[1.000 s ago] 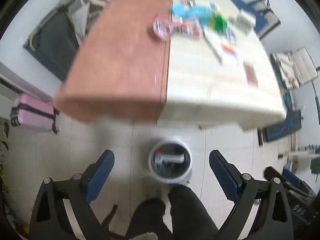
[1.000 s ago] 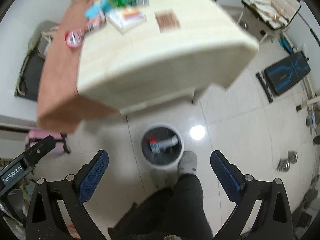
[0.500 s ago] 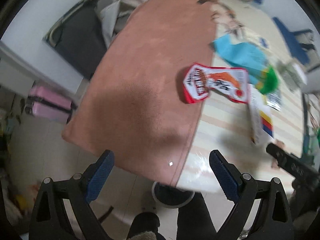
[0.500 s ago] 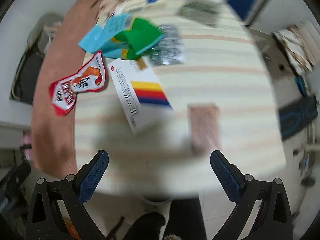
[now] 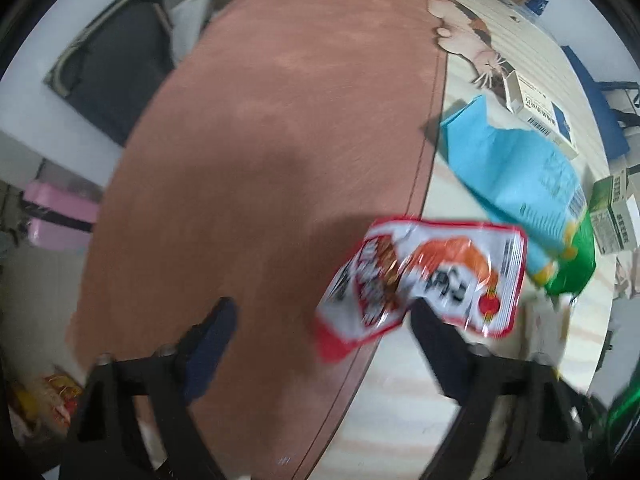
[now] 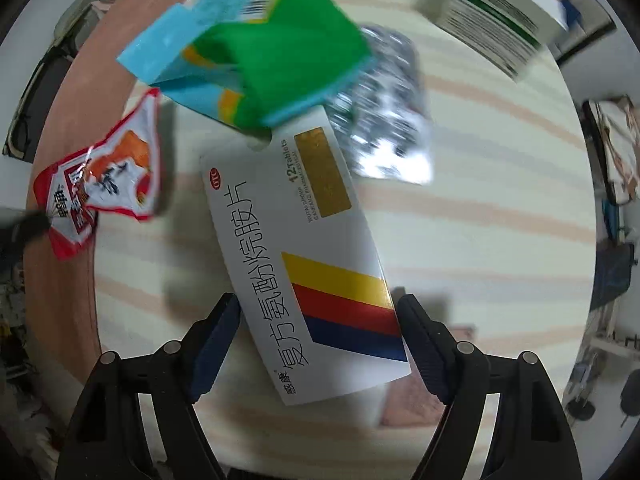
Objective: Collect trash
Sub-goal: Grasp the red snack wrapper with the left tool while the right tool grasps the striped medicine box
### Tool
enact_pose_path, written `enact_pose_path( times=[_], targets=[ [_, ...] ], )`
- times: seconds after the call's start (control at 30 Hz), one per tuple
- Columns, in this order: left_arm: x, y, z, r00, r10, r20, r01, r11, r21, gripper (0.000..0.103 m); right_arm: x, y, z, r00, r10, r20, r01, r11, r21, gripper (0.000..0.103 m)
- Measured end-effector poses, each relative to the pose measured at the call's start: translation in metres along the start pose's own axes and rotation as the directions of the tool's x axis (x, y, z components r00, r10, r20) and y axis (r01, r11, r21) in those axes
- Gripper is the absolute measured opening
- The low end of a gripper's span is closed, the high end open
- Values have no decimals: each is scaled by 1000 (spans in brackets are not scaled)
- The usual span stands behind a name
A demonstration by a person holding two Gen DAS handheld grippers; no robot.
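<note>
A red and white snack wrapper (image 5: 424, 276) lies on the table at the seam between the brown mat and the striped top. My left gripper (image 5: 322, 320) is open just short of it, its right finger at the wrapper's near edge. The wrapper also shows in the right wrist view (image 6: 100, 176). My right gripper (image 6: 318, 320) is open with its fingers on either side of the near end of a white medicine box (image 6: 304, 256) with yellow, red and blue stripes. The box lies flat on the table.
A blue and green packet (image 6: 256, 56) lies behind the box, also in the left wrist view (image 5: 520, 184). A foil blister pack (image 6: 384, 120) and a green-printed white box (image 6: 496, 12) lie farther right. A brown mat (image 5: 280, 120) covers the table's left half. A pink suitcase (image 5: 60, 216) stands on the floor.
Both grippers came up from over the floor bin to the table and moved in close: the left toward the red wrapper, the right around the white medicine box.
</note>
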State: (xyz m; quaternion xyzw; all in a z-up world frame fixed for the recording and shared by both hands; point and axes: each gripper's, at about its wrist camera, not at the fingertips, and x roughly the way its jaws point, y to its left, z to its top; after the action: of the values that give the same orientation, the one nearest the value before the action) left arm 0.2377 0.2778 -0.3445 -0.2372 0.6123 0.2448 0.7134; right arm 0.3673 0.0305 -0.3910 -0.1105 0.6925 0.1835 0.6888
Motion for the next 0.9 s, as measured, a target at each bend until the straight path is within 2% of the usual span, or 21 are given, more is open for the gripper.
enact_pose_path(
  times=[0.03, 0.07, 0.1, 0.13, 0.17, 0.2, 0.23, 0.37, 0.6, 0.67, 0.9],
  targets=[
    [5, -2, 2, 1000, -12, -4, 12, 1000, 8, 69, -1, -9, -3, 1000, 5, -7, -5, 1000, 23, 81],
    [9, -5, 4, 1000, -22, -8, 22, 1000, 19, 48, -1, -19, -5, 1000, 13, -14, -12, 999, 48, 81],
    [12, -8, 5, 999, -33, -14, 33, 999, 32, 41, -1, -24, -6, 1000, 16, -17, -15, 998, 64, 81],
    [8, -9, 5, 999, -52, 12, 51, 998, 36, 34, -1, -29, -7, 1000, 16, -17, -14, 997, 76, 81],
    [6, -11, 4, 999, -47, 23, 45, 998, 52, 21, -3, -33, -8, 1000, 12, -15, -11, 996, 84, 80],
    [3, -12, 3, 998, -46, 31, 44, 997, 66, 14, -5, -36, -9, 1000, 7, -8, -6, 996, 90, 80],
    [-1, -12, 0, 998, -36, 44, 32, 997, 75, 2, -7, -37, -10, 1000, 2, -2, -2, 996, 94, 80],
    [-18, -10, -13, 996, -49, 75, 42, 995, 92, 0, -18, -31, -11, 1000, 2, 27, -5, 995, 104, 80],
    [-73, -6, -46, 984, -65, 165, 45, 992, 119, 0, -46, -16, -29, 996, 19, 83, -26, 996, 84, 79],
    [-81, -7, -47, 982, -67, 179, 44, 991, 130, 0, -53, -17, -32, 995, 27, 92, -35, 996, 81, 78],
    [-111, 3, -65, 972, -87, 220, 53, 986, 159, 0, -63, 4, -62, 991, 41, 131, -55, 993, 102, 78]
  ],
)
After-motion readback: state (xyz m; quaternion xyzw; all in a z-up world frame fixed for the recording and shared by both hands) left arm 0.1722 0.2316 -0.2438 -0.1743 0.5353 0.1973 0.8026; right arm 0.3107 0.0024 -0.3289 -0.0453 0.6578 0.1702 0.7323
